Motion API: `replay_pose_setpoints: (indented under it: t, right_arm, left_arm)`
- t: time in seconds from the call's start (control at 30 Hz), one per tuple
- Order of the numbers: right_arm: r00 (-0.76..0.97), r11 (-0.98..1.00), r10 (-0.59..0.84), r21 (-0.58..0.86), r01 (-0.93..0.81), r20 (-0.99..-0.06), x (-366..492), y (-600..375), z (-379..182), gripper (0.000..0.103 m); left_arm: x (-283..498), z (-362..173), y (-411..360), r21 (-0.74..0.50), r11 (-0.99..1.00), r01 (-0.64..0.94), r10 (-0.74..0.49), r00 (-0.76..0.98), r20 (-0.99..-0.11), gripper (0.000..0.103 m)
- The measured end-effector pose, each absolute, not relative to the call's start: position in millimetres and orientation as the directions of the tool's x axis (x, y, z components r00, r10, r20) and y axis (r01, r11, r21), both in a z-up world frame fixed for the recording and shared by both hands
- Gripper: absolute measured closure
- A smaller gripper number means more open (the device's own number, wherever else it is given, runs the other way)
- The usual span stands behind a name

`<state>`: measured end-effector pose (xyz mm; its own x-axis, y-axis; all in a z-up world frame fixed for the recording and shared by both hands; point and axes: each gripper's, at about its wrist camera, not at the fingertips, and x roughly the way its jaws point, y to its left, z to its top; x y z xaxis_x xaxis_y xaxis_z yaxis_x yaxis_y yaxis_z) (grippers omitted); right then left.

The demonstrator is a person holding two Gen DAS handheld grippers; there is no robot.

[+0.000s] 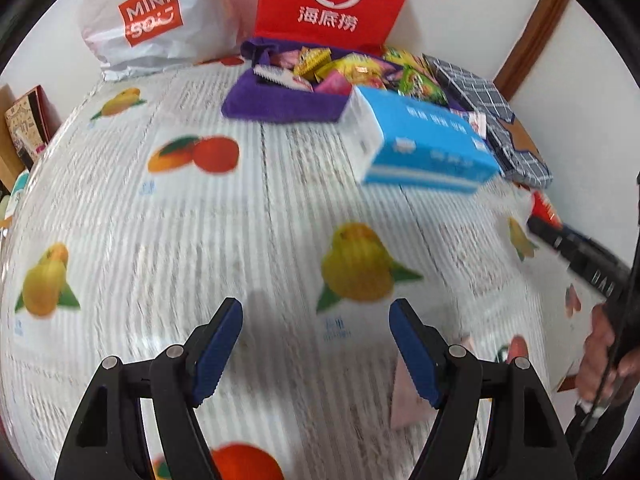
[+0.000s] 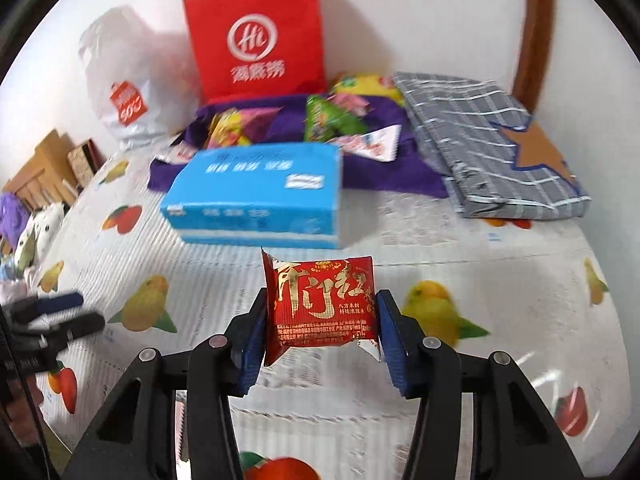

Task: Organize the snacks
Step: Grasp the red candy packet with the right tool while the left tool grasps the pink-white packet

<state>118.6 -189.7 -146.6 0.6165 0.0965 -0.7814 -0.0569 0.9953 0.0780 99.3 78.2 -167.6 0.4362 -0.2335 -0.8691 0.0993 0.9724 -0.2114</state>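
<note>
One red snack packet (image 2: 320, 306) sits pinched between the jaws of the right gripper (image 2: 320, 336), held above the table (image 2: 500, 280), its printed face toward the camera and its long axis crosswise, jaw to jaw; at twelve o'clock, past the blue box (image 2: 256, 200), lies the purple tray (image 2: 372, 168) of snacks; the left gripper (image 1: 316, 346) hangs spread and empty, well short of it.

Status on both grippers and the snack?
Left gripper open, empty. Right gripper shut on red snack packet. Blue box sits between it and purple snack bin.
</note>
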Motion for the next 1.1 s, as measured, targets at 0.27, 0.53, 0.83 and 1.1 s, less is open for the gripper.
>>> replay_pose_setpoints:
  t: [0.27,0.53,0.83,1.1]
  right_arm:
    - [0.65,0.995,0.091,0.098,-0.025,-0.754,92.2,-217.6,-139.0,0.052]
    - [0.659,0.994,0.091,0.103,-0.021,-0.747,75.5,-230.9,-141.4,0.052]
    - [0.658,0.994,0.077,0.109,0.008,-0.749,67.9,-254.6,-146.5,0.052]
    - [0.644,0.991,0.093,0.131,0.011,-0.759,68.3,-266.8,-157.6,0.052]
  left_arm:
    - [66.3,-175.6,71.4,-0.279,0.954,0.107,-0.298,0.415,-0.86,0.026]
    - [49.4,-176.8,45.7,-0.276,0.951,0.143,-0.311,0.421,-0.852,0.014]
    - [47.7,-178.6,0.7,-0.201,0.965,0.169,-0.256,0.435,-0.864,0.01]
    - [38.9,-181.7,-32.7,0.008,0.978,0.207,-0.107,0.536,-0.837,0.046]
